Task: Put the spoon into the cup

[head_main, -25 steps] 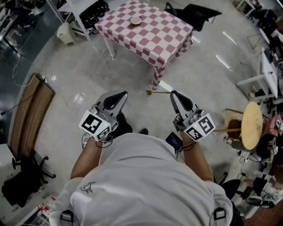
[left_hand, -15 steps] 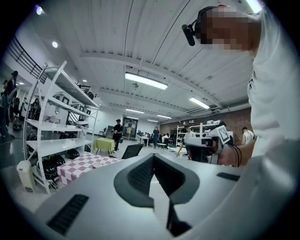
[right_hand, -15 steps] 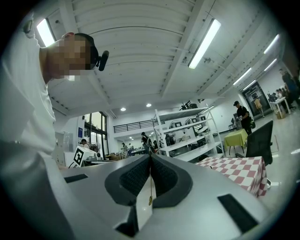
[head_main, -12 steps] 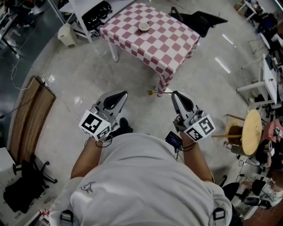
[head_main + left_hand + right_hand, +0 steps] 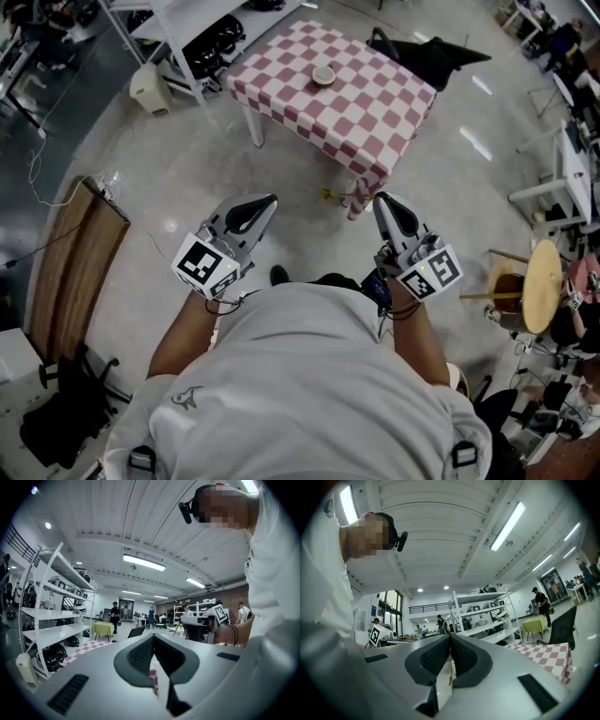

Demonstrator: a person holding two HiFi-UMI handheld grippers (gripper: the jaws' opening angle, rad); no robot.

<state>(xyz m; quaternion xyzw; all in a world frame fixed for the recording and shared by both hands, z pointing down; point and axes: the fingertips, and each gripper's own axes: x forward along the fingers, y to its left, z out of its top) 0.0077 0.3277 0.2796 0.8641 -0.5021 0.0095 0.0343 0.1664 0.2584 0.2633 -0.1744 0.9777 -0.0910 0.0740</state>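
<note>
Table (image 5: pixel 375 122) nearer now. My right gripper (image 5: pixel 382 199) pinches the spoon (image 5: pixel 339 196); left gripper (image 5: pixel 267 200) closed, empty. Walking jolts may drop it short of the table's cup (image 5: pixel 323 74).

I am seeing the table (image 5: pixel 375 122) standing at 12 o'clock, with the cup (image 5: pixel 323 74) sitting on its far half. The left gripper (image 5: pixel 267 199) is hanging at 11 o'clock and the right gripper (image 5: pixel 380 197) at 1, both before the table's near corner. The spoon (image 5: pixel 336 195) is sticking out of the right gripper toward 9 o'clock. A board (image 5: pixel 70 253) is lying at 9 o'clock, and a stool (image 5: pixel 541 278) is standing at 3.
</note>
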